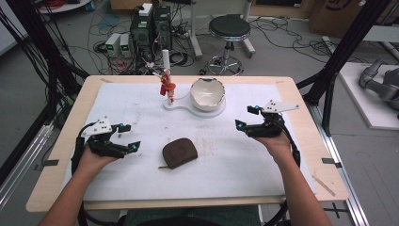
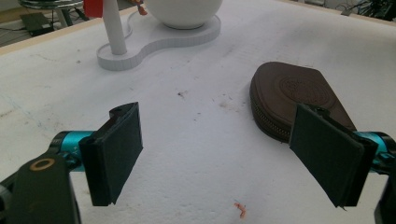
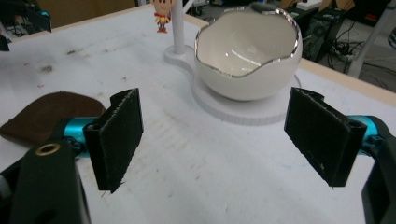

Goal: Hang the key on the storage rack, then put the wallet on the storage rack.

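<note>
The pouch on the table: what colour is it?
Dark brown pouch, clearest in the left gripper view.

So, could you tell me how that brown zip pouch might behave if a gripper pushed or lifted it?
The brown pouch lies flat and low, so it would probably slide, not roll. It looks like soft leather, so likely light and somewhat floppy when lifted. Its zipped edge may offer the firmest grip.

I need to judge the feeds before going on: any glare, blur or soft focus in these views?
High view: even light, sharp enough, faint shadow under the brown pouch. Left gripper view: jaws crisp, the white stand behind slightly soft and cut off at the top. Right gripper view: bright highlights along the silver rim of the eggshell bowl, the floor behind it soft.
</note>
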Action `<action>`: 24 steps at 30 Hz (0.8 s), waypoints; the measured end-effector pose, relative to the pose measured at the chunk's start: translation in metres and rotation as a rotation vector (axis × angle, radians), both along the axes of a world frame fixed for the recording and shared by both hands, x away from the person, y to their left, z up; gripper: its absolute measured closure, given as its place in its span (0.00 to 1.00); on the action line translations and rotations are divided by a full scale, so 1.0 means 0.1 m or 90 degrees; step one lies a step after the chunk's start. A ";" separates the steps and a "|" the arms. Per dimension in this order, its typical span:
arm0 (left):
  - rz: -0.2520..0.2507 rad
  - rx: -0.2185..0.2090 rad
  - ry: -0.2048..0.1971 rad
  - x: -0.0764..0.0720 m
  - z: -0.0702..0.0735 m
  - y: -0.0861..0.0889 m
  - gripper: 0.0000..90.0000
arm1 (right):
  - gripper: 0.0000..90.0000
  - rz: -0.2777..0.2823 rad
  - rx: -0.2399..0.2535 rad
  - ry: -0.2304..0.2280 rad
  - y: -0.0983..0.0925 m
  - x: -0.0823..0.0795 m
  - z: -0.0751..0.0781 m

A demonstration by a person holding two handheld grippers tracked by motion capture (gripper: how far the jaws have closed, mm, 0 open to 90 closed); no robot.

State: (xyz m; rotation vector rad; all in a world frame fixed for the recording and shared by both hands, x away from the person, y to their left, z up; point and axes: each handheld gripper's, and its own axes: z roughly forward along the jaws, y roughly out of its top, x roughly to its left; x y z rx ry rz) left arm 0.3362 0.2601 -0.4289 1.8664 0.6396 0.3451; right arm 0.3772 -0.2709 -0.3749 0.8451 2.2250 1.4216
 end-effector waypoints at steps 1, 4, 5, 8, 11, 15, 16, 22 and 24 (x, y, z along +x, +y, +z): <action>-0.001 0.002 0.000 0.01 0.00 0.00 0.19 | 0.22 -0.001 -0.003 -0.001 -0.01 -0.01 -0.03; -0.003 0.003 0.000 0.02 0.00 -0.02 0.19 | 0.21 -0.009 -0.003 0.004 -0.05 -0.07 -0.09; -0.004 0.002 0.001 0.02 0.00 -0.02 0.19 | 0.21 -0.010 -0.003 0.002 -0.07 -0.08 -0.11; -0.006 0.001 0.001 0.02 0.00 -0.03 0.19 | 0.21 -0.020 -0.002 0.007 -0.13 -0.11 -0.14; -0.007 0.000 -0.002 0.03 0.01 -0.03 0.19 | 0.21 -0.029 0.002 0.012 -0.19 -0.13 -0.16; -0.012 0.003 -0.002 0.03 0.01 -0.06 0.19 | 0.21 -0.037 0.003 0.017 -0.25 -0.14 -0.19; -0.014 0.006 -0.002 0.03 0.01 -0.07 0.19 | 0.21 -0.040 0.005 0.019 -0.26 -0.15 -0.19; -0.021 0.007 0.002 0.02 0.01 -0.09 0.19 | 0.21 -0.053 0.014 0.013 -0.33 -0.15 -0.19; -0.023 0.006 0.001 0.00 0.01 -0.09 0.19 | 0.21 -0.055 0.015 0.015 -0.34 -0.14 -0.20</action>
